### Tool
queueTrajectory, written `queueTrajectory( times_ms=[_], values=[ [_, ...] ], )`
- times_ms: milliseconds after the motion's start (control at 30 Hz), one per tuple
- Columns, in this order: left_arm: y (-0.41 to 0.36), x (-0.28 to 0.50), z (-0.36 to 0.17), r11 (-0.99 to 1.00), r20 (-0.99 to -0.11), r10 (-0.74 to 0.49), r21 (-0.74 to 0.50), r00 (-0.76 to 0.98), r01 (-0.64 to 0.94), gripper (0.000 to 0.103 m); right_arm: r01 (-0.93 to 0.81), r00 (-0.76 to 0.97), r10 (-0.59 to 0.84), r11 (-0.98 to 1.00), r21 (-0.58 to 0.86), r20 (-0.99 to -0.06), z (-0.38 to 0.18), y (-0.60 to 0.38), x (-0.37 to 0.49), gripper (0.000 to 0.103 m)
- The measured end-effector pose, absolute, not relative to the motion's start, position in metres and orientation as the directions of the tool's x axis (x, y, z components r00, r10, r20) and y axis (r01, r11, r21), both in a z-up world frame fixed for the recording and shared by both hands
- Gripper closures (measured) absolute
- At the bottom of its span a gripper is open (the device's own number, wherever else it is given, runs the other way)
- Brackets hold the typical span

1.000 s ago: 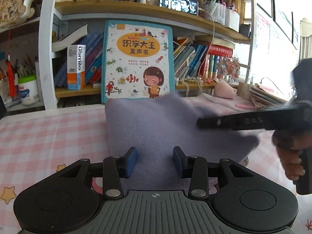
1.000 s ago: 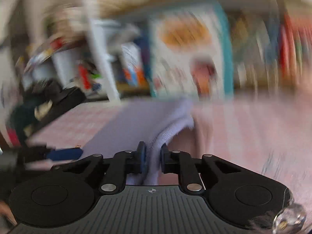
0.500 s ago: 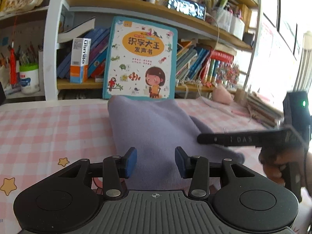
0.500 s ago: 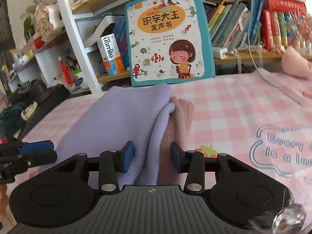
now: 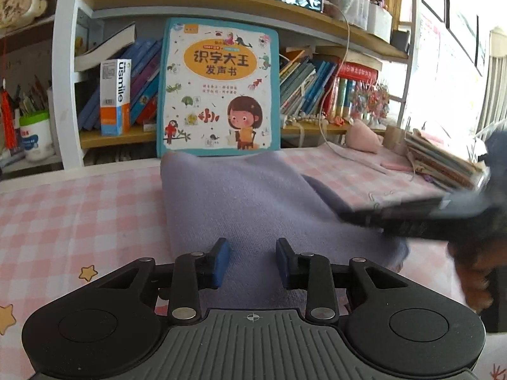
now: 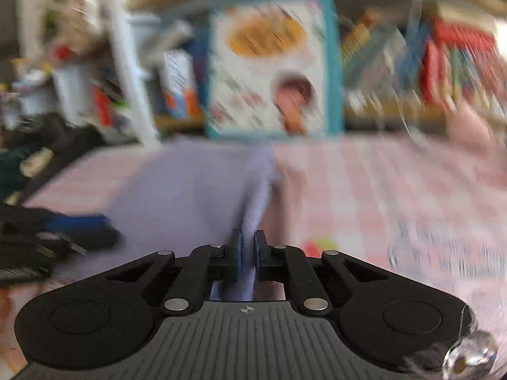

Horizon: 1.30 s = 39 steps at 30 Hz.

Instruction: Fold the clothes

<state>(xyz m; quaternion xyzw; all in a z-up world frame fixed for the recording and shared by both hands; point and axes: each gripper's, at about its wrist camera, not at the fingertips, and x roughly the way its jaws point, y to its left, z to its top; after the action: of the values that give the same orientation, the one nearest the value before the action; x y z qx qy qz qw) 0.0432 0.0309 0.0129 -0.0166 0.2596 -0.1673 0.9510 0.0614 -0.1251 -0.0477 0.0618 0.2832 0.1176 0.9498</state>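
1. Hand-held gripper on the right [image 6: 247, 243], at the bottom centre of its blurred view, has its jaws pinched nearly together on a raised edge of the lavender knit garment [image 5: 253, 202]; the cloth runs up between the two pads.
2. The left hand-held gripper [image 5: 252, 261], at the bottom centre of its own view, stands with its blue-padded jaws well apart and nothing between them, low over the near part of the same garment.
3. That garment lies on the pink checked worktop [image 5: 79, 209], in the middle of the left view, just in front of the children's picture book [image 5: 218, 88] propped against the shelves. It forms a fairly neat oblong with a layered flap toward the right, so at least one fold seems to be in it.
4. My judgement: the fold is partly made. With an edge gripped on the right side, that edge probably has yet to be laid down and smoothed; how many folds are left I cannot tell.
5. A pinkish cloth seems to show beside the lavender edge in the right view, but blur hides what it is.
6. Containers: a white tub with a green rim [image 5: 35, 136], at the left edge of the left view, holds pencils. White boxes [image 5: 374, 22] on the top shelf, upper right, hold things too small to make out.
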Motion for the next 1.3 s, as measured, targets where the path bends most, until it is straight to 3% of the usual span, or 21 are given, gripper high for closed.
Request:
queueTrajectory(
  times_ms=[133, 167, 200, 267, 433, 667, 767, 867, 1000, 1167, 1300],
  values=[
    [0.036, 0.039, 0.021, 0.947, -0.474, -0.319, -0.128, 0.820, 0.294, 0.067, -0.178, 0.808, 0.308, 0.940, 0.291, -0.502, -0.046, -0.141, 0.059, 0.093],
    [0.037, 0.037, 0.024, 0.949, -0.462, -0.313, -0.121, 0.830, 0.291, 0.059, -0.177, 0.808, 0.316, 0.935, 0.306, -0.498, -0.044, -0.144, 0.058, 0.080],
    [0.040, 0.035, 0.029, 0.950, -0.440, -0.310, -0.120, 0.843, 0.287, 0.044, -0.167, 0.812, 0.316, 0.932, 0.323, -0.491, -0.041, -0.148, 0.057, 0.061],
    [0.048, 0.034, 0.036, 0.951, -0.407, -0.310, -0.141, 0.859, 0.277, 0.024, -0.143, 0.820, 0.311, 0.924, 0.354, -0.481, -0.034, -0.157, 0.056, 0.046],
    [0.077, 0.062, 0.031, 0.940, -0.451, -0.305, -0.284, 0.839, 0.190, 0.020, -0.103, 0.779, 0.407, 0.833, 0.544, -0.477, -0.034, -0.179, 0.069, 0.031],
    [0.094, 0.100, 0.001, 0.881, -0.537, -0.380, -0.459, 0.754, 0.116, 0.023, -0.080, 0.688, 0.471, 0.805, 0.588, -0.552, -0.050, -0.168, 0.089, 0.030],
    [0.094, 0.107, -0.008, 0.851, -0.531, -0.422, -0.511, 0.735, 0.120, 0.025, -0.088, 0.678, 0.481, 0.804, 0.588, -0.556, -0.054, -0.162, 0.094, 0.036],
    [0.091, 0.108, -0.012, 0.827, -0.518, -0.450, -0.548, 0.727, 0.122, 0.037, -0.105, 0.687, 0.463, 0.826, 0.555, -0.560, -0.054, -0.154, 0.095, 0.054],
    [0.078, 0.097, -0.004, 0.866, -0.525, -0.414, -0.480, 0.744, 0.143, 0.044, -0.157, 0.713, 0.439, 0.860, 0.486, -0.546, -0.050, -0.146, 0.086, 0.069],
    [0.071, 0.074, 0.004, 0.881, -0.542, -0.412, -0.444, 0.733, 0.167, 0.045, -0.214, 0.722, 0.414, 0.895, 0.391, -0.554, -0.043, -0.137, 0.065, 0.072],
    [0.072, 0.052, 0.007, 0.873, -0.553, -0.439, -0.448, 0.708, 0.192, 0.044, -0.222, 0.707, 0.435, 0.885, 0.409, -0.557, -0.041, -0.140, 0.040, 0.072]
  ],
)
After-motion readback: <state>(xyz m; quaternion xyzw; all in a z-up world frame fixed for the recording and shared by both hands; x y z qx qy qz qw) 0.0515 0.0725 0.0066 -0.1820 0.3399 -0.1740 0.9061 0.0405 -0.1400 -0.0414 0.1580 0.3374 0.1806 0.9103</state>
